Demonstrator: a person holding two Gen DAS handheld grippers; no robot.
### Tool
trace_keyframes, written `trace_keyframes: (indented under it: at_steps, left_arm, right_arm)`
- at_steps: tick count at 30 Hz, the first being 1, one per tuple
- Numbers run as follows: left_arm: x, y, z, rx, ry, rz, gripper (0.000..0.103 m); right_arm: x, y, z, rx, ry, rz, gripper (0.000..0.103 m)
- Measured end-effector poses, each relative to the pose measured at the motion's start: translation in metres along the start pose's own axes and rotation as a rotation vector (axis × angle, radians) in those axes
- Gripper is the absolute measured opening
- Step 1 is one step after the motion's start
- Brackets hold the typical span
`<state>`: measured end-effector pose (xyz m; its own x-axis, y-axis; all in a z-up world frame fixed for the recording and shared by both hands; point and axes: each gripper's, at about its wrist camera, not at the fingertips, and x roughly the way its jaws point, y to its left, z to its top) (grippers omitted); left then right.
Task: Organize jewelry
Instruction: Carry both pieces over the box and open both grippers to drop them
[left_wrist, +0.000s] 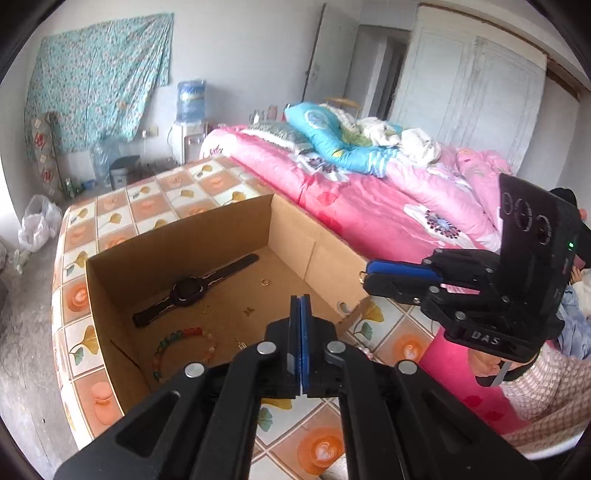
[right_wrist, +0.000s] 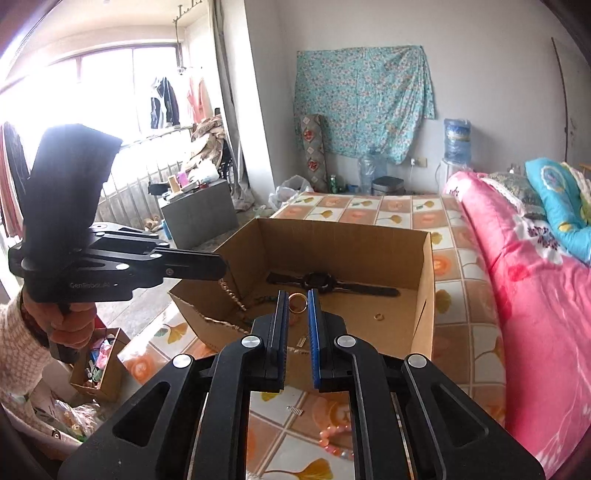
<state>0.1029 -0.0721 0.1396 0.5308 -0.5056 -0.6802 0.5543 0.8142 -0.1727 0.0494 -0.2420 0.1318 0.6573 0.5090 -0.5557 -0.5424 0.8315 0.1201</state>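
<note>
While two handheld grippers hover above a tiled table (left_wrist: 207, 186), an open cardboard box (left_wrist: 177, 240) sits on it beside a bed with a pink quilt (left_wrist: 369, 199).

Left gripper (left_wrist: 300, 301): its two blue-padded fingers are pressed flat together, and the left wrist view shows nothing between them. In the right wrist view a thin chain (right_wrist: 232, 295) hangs down from its tip over the box's torn corner.

Right gripper (right_wrist: 297, 301): its fingers stand slightly apart, pinching one gold ring (right_wrist: 297, 303) by its edges, held in the air above the box. The ring's opening faces the camera.

Inside the box, counted from the left wrist view: one black wristwatch (left_wrist: 188, 290), one beaded bracelet (left_wrist: 183, 349) of mixed colours, one small gold ring (left_wrist: 265, 282) lying flat near the far right, and two or three tiny gold pieces (left_wrist: 248, 311) too small to identify. The watch lies flat, strap stretched out, its long axis running diagonally from the near left corner toward the far right wall.

One person's hand (right_wrist: 70, 321) in a knitted sleeve grips the left gripper's handle.
</note>
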Motion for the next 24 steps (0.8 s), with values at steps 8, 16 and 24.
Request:
trace_keyframes:
  at_steps: [8, 16, 24]
  left_arm:
    - [0.114, 0.052, 0.038, -0.093, 0.329, -0.009, 0.0]
    - [0.18, 0.077, 0.042, -0.127, 0.484, 0.022, 0.001]
    - [0.199, 0.085, 0.047, -0.16, 0.515, 0.042, 0.013]
  right_arm:
    - [0.07, -0.029, 0.007, -0.012, 0.253, -0.004, 0.008]
    - [0.098, -0.041, 0.008, -0.035, 0.337, 0.012, 0.009]
    - [0.096, -0.056, 0.011, 0.016, 0.311, 0.046, 0.013]
